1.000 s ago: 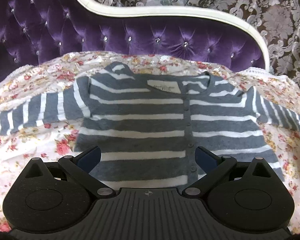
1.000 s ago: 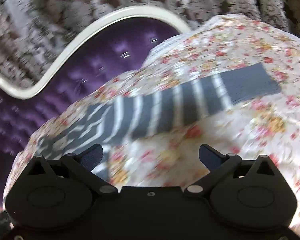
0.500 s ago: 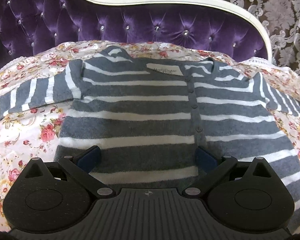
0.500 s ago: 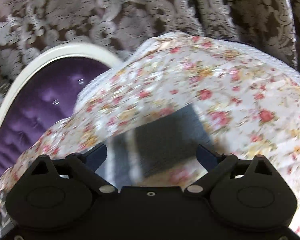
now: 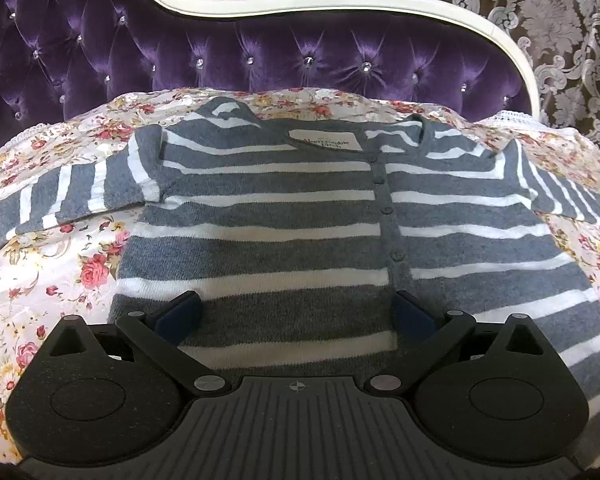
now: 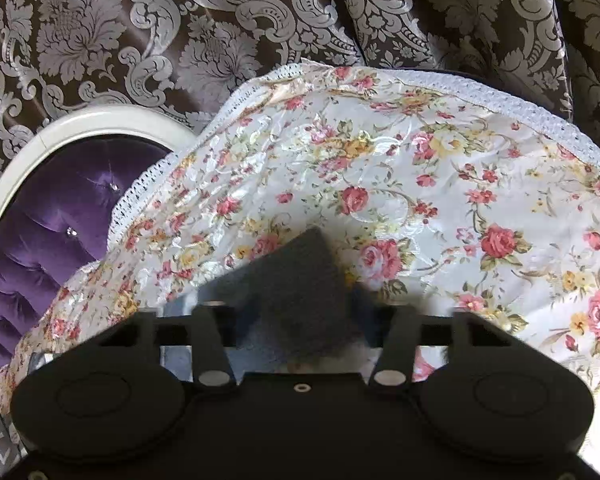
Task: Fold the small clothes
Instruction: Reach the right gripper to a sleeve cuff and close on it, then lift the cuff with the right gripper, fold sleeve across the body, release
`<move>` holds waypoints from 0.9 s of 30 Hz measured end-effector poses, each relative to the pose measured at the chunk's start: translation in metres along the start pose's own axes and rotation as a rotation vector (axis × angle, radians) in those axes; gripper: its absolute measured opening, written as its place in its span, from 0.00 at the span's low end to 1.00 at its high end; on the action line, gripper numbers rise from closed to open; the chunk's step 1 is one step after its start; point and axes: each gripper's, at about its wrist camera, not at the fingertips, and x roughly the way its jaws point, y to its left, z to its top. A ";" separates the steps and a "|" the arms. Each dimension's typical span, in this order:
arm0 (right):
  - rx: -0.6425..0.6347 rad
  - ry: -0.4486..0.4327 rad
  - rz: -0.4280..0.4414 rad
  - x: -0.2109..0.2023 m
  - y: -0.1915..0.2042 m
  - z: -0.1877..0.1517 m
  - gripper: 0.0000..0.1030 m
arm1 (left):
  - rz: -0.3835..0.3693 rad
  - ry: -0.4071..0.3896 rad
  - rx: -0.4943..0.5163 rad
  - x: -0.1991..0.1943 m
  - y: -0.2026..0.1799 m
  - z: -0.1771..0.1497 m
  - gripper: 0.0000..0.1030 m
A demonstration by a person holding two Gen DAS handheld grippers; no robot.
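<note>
Headboard (image 5: 260,56): purple tufted velvet with a cream frame, standing behind the bed.
Curtain (image 6: 140,32): brown damask, hanging behind and to the right of the headboard.
Cover (image 5: 52,272): floral, lace-edged, lying over the bed under the garment.
Cardigan (image 5: 268,216): grey with white stripes, lying flat and face up on the cover, buttoned, neck label toward the headboard, hem toward the camera.
Left sleeve (image 5: 60,196): lying spread out to the left on the cover.
Right sleeve (image 5: 560,192): lying spread out to the right; its far end is running out of the left wrist view.
Left gripper (image 5: 296,316): hovering over the hem area with its jaws standing wide apart; nothing is sitting between the pads, and whether they are touching the knit cannot be told.
Cuff (image 6: 300,292): plain grey sleeve end, rising in a peak off the cover in the right wrist view.
Right gripper (image 6: 296,316): jaws have just been closing and are now pinching the cuff, the fabric bunching up between the fingers.
</note>
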 end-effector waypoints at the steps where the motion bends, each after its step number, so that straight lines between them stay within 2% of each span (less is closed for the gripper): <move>1: -0.003 0.009 0.002 0.000 0.000 0.000 0.18 | 0.001 -0.002 0.000 0.000 0.000 0.000 1.00; 2: 0.001 0.016 0.008 0.000 -0.001 -0.001 0.12 | 0.001 -0.003 0.000 0.000 0.000 -0.001 1.00; 4: 0.008 0.017 0.029 -0.004 0.001 -0.001 0.10 | -0.002 -0.002 -0.002 0.000 0.001 -0.001 1.00; 10: -0.034 -0.034 0.090 -0.029 0.022 0.006 0.09 | -0.012 0.002 -0.005 -0.001 0.003 0.001 1.00; 14: 0.020 -0.039 0.167 -0.040 0.028 0.008 0.10 | -0.009 -0.009 -0.002 -0.001 0.001 -0.002 1.00; 17: 0.066 -0.013 0.173 -0.038 0.022 0.001 0.29 | -0.005 -0.015 0.003 -0.001 0.000 -0.003 1.00; 18: 0.088 0.006 0.178 -0.036 0.018 -0.003 0.50 | -0.005 -0.016 0.003 -0.002 0.000 -0.003 1.00; 19: 0.105 0.015 0.174 -0.035 0.014 -0.007 0.64 | -0.004 -0.016 0.003 -0.002 0.000 -0.003 1.00; 20: 0.115 0.016 0.163 -0.035 0.011 -0.011 0.68 | -0.004 -0.017 0.004 -0.001 -0.001 -0.003 1.00; 23: 0.144 0.036 0.151 -0.031 -0.001 -0.021 0.68 | -0.003 -0.020 0.005 -0.001 -0.001 -0.004 1.00; 25: 0.182 0.061 0.164 -0.025 -0.008 -0.027 0.68 | -0.001 -0.021 0.007 -0.001 -0.001 -0.004 1.00; 27: 0.198 0.039 0.189 -0.022 -0.011 -0.030 0.68 | 0.000 -0.024 0.008 -0.001 -0.001 -0.004 1.00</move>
